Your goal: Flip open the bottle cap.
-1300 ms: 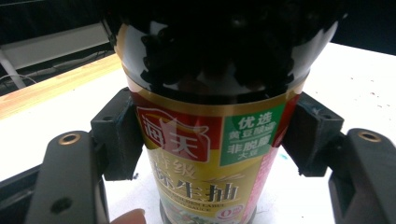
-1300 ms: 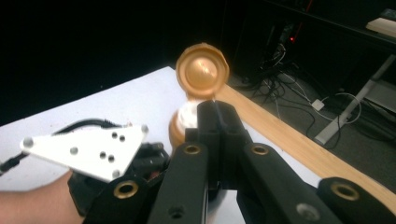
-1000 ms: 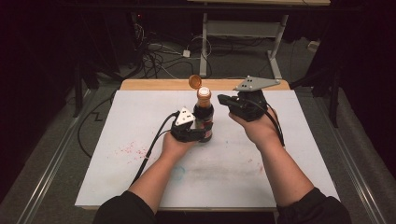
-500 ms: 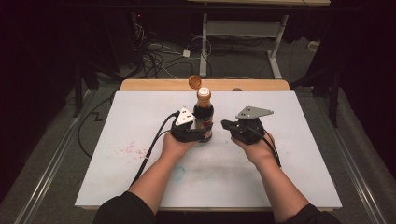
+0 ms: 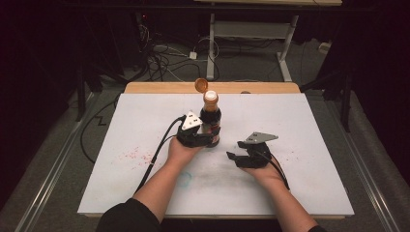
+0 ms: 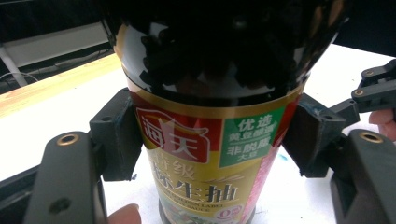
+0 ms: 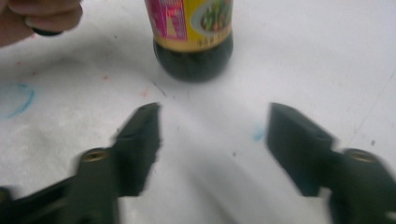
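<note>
Left hand-held gripper point(image 5: 209, 138) clamped on upright sauce bottle point(image 5: 211, 116); right hand-held gripper point(image 5: 234, 157) spread, empty, nearby.

Soy sauce bottle point(image 5: 210, 121): dark, near-black contents; orange flip cap point(image 5: 201, 85); label point(image 6: 205, 158) red and gold with a green panel and white characters. Left gripper point(image 5: 208, 140) and right gripper point(image 5: 232, 157): black, each with a grey plate. Table board point(image 5: 300, 125): white, with faint red speckles and blue marks.

dark sauce bottle point(image 5: 210, 119), upright, cap flipped open
</note>
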`<state>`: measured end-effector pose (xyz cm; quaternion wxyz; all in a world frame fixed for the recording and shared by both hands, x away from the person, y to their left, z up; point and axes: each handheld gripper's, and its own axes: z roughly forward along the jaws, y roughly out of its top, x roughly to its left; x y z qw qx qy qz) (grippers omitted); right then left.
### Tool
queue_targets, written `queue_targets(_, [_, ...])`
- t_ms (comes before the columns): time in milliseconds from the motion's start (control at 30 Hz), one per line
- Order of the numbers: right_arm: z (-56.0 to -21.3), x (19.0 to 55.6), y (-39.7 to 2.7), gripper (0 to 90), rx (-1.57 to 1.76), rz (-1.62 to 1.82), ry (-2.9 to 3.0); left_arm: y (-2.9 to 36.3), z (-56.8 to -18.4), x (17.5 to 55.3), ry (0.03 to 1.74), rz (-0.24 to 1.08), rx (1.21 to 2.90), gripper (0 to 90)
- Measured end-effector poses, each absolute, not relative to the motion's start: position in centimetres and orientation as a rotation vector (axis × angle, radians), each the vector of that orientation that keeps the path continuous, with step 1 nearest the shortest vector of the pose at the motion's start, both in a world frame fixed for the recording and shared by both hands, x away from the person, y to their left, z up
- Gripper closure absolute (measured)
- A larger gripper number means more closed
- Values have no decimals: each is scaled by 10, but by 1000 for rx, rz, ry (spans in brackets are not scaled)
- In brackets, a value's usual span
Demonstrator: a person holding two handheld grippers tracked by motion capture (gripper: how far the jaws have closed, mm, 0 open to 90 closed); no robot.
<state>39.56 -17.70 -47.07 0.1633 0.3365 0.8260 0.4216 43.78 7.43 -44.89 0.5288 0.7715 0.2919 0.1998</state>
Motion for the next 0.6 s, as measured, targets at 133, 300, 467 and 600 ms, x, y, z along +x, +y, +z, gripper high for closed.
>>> queue_targets(133, [-472,389,-185,84,981,1229,2321,74,-449,437,699,480,1844,279])
queue_targets(300, [-474,386,-185,2,1016,1191,2322,74,-448,437,700,485,1849,275])
queue_targets(467, [-477,383,-190,2,1020,1185,2307,77,-446,436,700,469,1864,269])
queue_targets(600, [-480,380,-197,2,1050,1185,2295,82,-447,437,712,427,1899,184])
